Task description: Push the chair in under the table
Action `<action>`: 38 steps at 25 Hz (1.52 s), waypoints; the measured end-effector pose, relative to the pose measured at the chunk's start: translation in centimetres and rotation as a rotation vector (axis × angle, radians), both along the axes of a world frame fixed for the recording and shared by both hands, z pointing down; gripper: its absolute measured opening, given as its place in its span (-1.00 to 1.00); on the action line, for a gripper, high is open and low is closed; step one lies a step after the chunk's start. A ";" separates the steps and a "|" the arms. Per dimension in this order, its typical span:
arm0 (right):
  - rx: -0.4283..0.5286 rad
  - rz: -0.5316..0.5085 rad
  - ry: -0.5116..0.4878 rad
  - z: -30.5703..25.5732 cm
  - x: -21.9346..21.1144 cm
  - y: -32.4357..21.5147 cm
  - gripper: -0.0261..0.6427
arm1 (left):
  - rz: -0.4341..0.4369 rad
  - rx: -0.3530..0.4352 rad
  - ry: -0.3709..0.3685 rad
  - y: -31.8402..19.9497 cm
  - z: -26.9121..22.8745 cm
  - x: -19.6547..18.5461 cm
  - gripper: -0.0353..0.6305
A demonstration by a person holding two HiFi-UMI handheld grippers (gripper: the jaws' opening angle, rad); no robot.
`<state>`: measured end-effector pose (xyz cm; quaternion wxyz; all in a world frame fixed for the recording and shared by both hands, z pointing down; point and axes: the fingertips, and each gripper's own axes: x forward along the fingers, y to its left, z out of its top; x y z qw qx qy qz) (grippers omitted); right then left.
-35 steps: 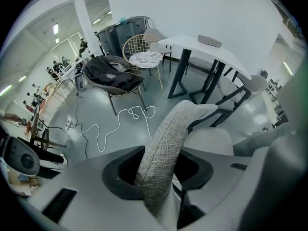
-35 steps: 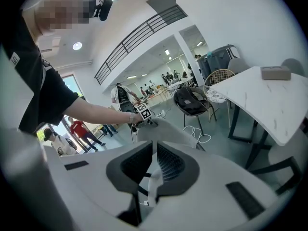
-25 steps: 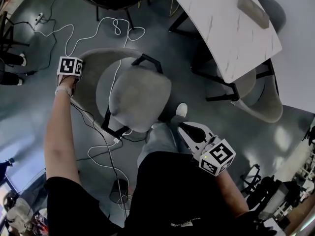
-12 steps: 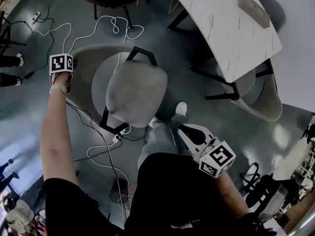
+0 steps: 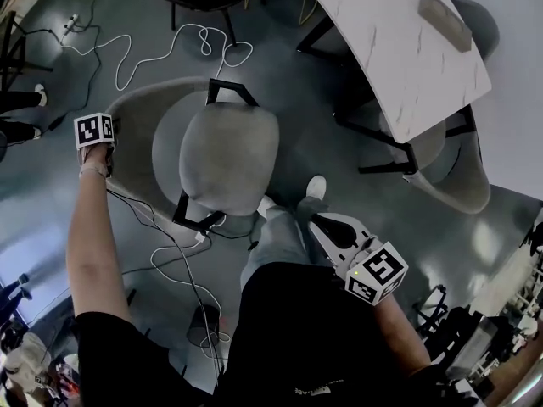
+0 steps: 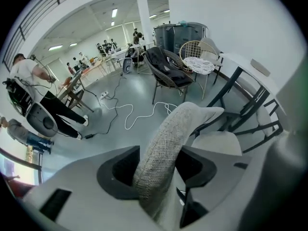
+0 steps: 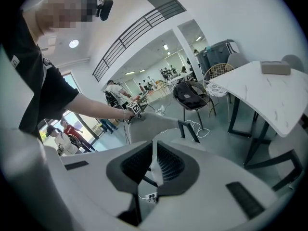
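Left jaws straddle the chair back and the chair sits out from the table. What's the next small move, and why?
Probably close the left gripper on the chair back before pushing. Its jaws have just been opening and stand loosely around the padded rim, so a shove might slip off. The seat lies well apart from the table.
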<state>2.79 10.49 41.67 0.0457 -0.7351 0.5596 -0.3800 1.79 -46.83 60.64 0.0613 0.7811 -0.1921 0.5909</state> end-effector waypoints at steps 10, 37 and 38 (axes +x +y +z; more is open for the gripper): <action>-0.019 -0.198 0.005 1.6 -1.6 -3.0 -0.81 | 0.149 0.185 0.130 1.8 -4.8 -1.3 -0.20; -0.287 -1.002 0.063 28.5 -23.4 -21.6 -0.20 | -0.675 0.075 0.471 33.7 -11.3 -31.0 -0.20; -0.296 -1.016 0.068 29.2 -23.8 -21.8 -0.20 | -0.682 0.072 0.461 34.5 -11.0 -31.4 -0.20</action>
